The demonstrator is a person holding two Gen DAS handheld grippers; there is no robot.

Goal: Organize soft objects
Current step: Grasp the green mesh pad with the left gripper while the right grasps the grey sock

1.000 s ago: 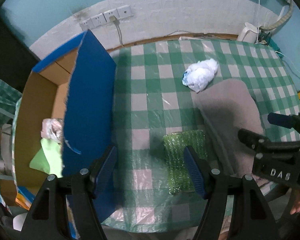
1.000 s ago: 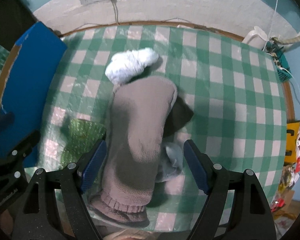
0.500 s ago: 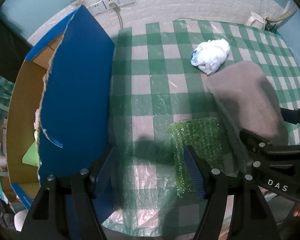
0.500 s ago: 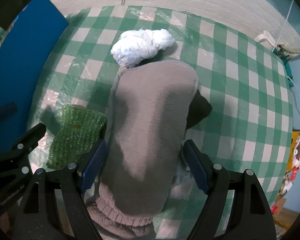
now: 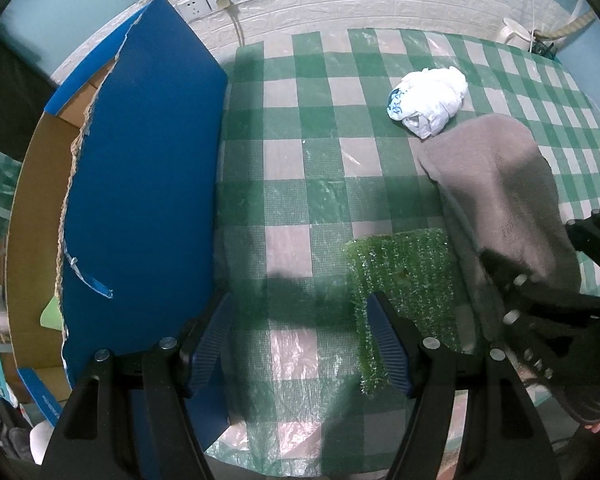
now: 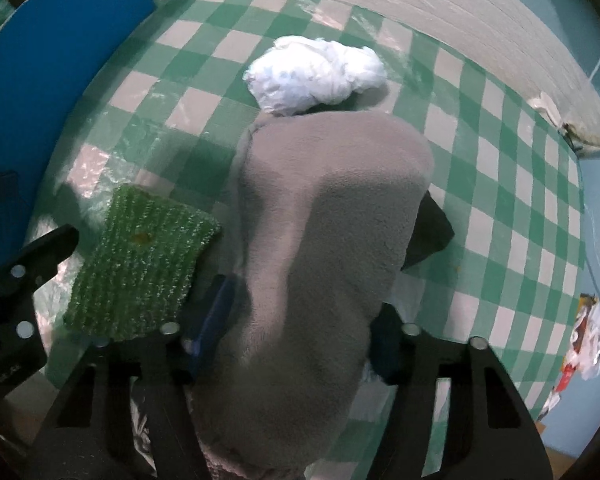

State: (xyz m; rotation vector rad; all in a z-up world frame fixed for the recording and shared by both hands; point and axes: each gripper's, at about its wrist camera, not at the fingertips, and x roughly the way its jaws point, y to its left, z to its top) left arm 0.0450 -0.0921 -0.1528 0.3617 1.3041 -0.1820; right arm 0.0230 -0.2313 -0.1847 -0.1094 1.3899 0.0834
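Left gripper (image 5: 300, 340): jaws spread, empty, lower centre above checked tablecloth (image 5: 284, 152) | Right gripper (image 6: 300, 332): jaws apart astride grey fleece (image 6: 320, 248), frame centre | Green scrubbing pad (image 6: 140, 268): left, touching fleece | White bundle (image 6: 316, 76): upper centre | Blue box (image 5: 140, 184): left edge

Green sponge (image 5: 404, 280) beside grey fleece (image 5: 500, 196)
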